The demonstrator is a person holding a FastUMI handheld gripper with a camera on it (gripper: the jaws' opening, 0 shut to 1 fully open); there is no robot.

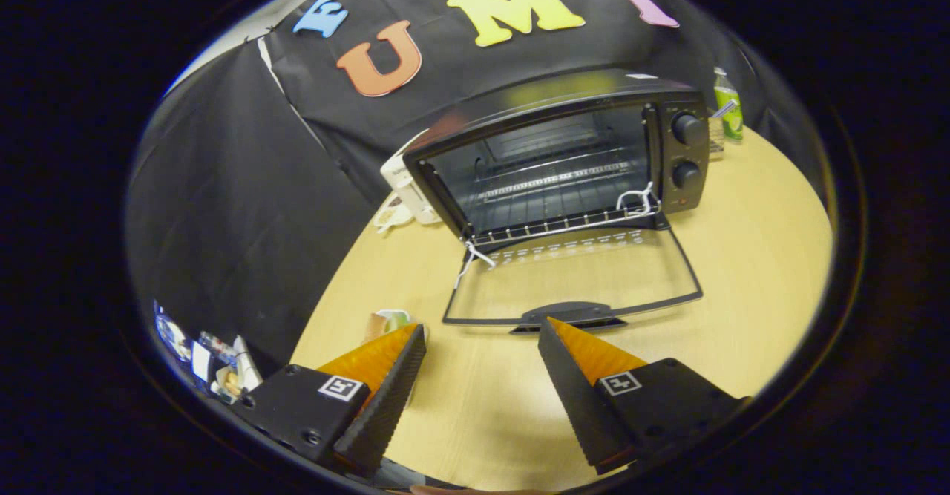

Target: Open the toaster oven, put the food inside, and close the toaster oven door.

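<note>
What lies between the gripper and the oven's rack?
In the gripper view, the open gripper sits just before the door, which lies flat on the table. Its handle comes first, then glass, then the rack.

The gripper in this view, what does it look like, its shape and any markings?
The gripper has two wedge-shaped fingers that taper to points, with ribbed, serrated inner faces. Each finger sits on a black block-like mount with visible screws, and each mount carries a small square black-and-white marker tag on top.
</note>
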